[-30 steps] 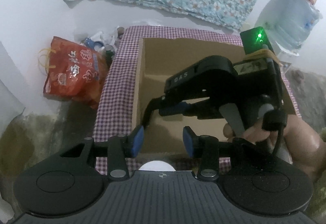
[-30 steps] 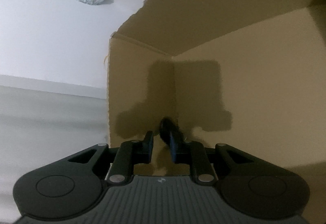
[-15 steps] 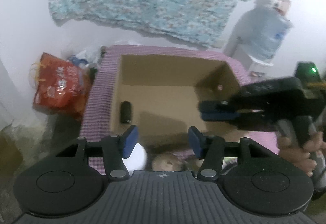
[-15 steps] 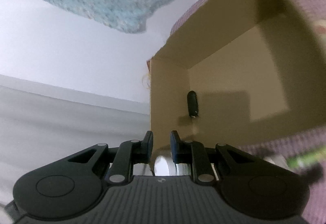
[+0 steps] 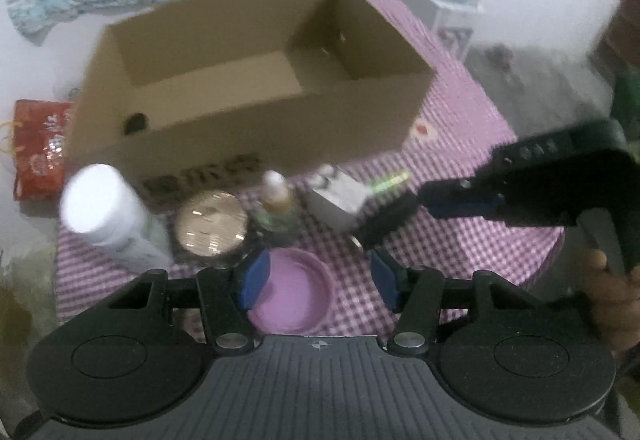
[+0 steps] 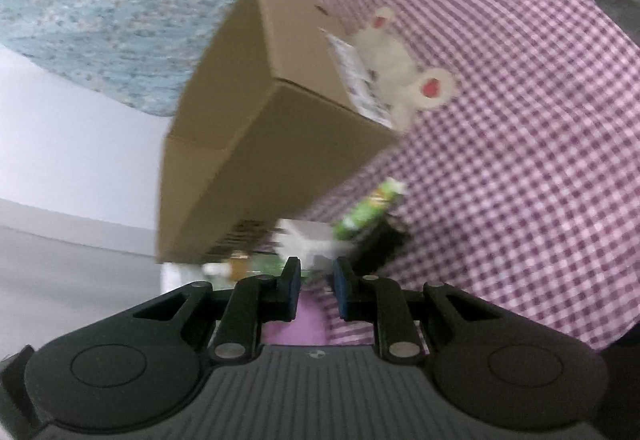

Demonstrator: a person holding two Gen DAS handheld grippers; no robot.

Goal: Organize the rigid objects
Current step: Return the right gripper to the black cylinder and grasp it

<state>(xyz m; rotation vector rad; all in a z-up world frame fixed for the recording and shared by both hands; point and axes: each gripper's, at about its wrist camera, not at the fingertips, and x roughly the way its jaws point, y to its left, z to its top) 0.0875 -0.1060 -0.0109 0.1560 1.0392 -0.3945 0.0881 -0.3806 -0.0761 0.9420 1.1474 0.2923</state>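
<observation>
Both grippers are pulling back out of the cardboard box [image 5: 256, 96] and away from it. The left gripper [image 5: 320, 278], which was looking down into the box, is now hanging over the things in front of it, a pink lid [image 5: 294, 290] lying under its fingers; its jaws have been opening wider, with nothing gripped between them. The right gripper [image 6: 316, 290] was deep in the box with a small black thing between its fingertips. That black thing [image 5: 135, 123] is now lying in the box's left corner, and the right gripper is sitting outside the box with its jaws nearly together and empty.
</observation>
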